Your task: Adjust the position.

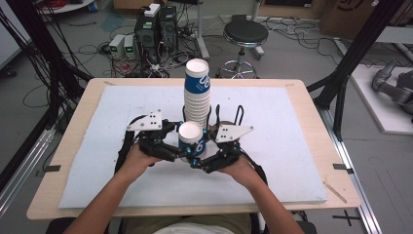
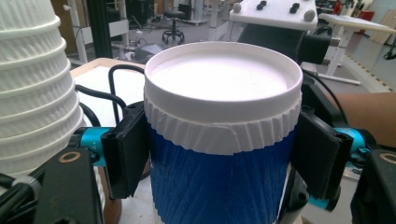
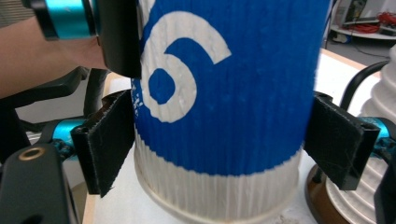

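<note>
I am closing my left gripper (image 1: 184,152) and right gripper (image 1: 196,163) on the upside-down cup (image 1: 190,138), standing upright mid-table (image 1: 122,195) before the stack (image 1: 197,92).

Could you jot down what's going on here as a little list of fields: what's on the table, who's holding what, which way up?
surface: white mat on a wooden table
stack: tall stack of upside-down cups, behind the single cup
cup: blue and white cup, upside down, base on top
left gripper: jaws on both sides of the cup
right gripper: jaws on both sides of the cup, lower down
holder: a person, one gripper in each hand
</note>
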### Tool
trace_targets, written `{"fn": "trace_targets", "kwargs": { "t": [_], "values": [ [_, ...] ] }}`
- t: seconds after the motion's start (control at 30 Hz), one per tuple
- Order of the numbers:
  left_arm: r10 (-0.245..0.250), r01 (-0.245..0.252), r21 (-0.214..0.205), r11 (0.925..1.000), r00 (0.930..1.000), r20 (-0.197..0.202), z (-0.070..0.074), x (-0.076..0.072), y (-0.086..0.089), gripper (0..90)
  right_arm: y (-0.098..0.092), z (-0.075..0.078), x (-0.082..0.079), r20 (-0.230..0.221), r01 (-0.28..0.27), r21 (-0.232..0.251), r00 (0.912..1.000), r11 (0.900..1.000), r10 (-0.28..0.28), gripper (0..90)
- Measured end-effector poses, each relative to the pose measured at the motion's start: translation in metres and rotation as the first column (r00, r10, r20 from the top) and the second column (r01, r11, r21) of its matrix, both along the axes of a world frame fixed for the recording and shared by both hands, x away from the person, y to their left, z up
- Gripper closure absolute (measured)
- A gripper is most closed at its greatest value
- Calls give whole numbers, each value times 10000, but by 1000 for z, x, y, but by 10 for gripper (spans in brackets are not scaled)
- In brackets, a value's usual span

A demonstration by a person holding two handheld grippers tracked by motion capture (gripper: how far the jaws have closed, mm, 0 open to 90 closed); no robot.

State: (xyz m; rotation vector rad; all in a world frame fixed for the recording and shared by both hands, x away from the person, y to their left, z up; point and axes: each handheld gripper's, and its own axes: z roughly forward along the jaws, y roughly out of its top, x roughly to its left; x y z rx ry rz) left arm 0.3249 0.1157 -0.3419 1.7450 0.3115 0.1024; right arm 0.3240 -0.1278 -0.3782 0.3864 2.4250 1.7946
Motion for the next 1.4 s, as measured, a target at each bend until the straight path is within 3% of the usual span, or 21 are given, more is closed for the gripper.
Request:
{"fn": "trace_targets", "kwargs": {
  "t": [0.27, 0.37, 0.43, 0.47, 0.5, 0.53, 0.57, 0.73, 0.83, 0.97, 1.07, 1.2, 1.4],
  "values": [
    [-85, 85, -41, 10000, 9999, -98, 0, 1, 1, 279, -3, 2, 2, -19, -219, -5, 9998, 9998, 219, 226],
    [-122, 126, 197, 9997, 9998, -171, -1, 1, 0, 279, -4, 4, 2, 37, -259, -427, 9997, 9988, 261, 247],
    [-38, 50, 411, 9991, 9996, -283, -2, 1, -1, 268, -4, 7, 2, 219, -278, -1017, 9993, 9944, 302, 252],
    [-38, 50, 411, 9991, 9996, -283, -2, 1, -1, 237, -4, 7, 2, 219, -278, -1017, 9993, 9944, 302, 252],
    [198, -182, 963, 9952, 9997, -158, 0, 1, 0, 188, -4, 10, 2, 294, -218, -1482, 9992, 9887, 264, 252],
    [198, -182, 963, 9952, 9997, -158, 0, 1, 0, 169, -5, 12, 3, 469, -149, -1682, 9986, 9856, 231, 251],
    [183, -150, 1276, 9917, 9995, -253, 2, 3, 1, 169, -6, 14, 3, 556, -141, -1820, 9981, 9832, 246, 251],
    [128, -102, 1348, 9908, 9998, -181, 8, 4, 3, 169, -7, 17, 4, 721, -111, -2298, 9970, 9732, 285, 250],
    [-162, 184, 1337, 9909, 9997, -170, 14, 5, 1, 169, -6, 16, 3, 685, -213, -2401, 9969, 9705, 388, 250],
    [-729, 741, 1985, 9773, 9973, -134, 12, 3, -5, 180, -1, 12, 0, 581, -578, -2908, 9953, 9550, 779, 250],
    [-1026, 1006, 2374, 9662, 9947, -40, 11, 2, -6, 278, 0, 12, -1, 593, -715, -2991, 9939, 9515, 933, 249],
    [-1147, 1185, 2296, 9660, 9929, -301, 10, 4, -5, 289, -1, 12, -2, 630, -772, -3096, 9928, 9477, 1015, 245],
    [-1169, 1239, 1720, 9773, 9919, -501, 9, 7, 0, 293, -5, 13, -1, 614, -804, -2646, 9931, 9610, 1000, 200]
  ]
}}
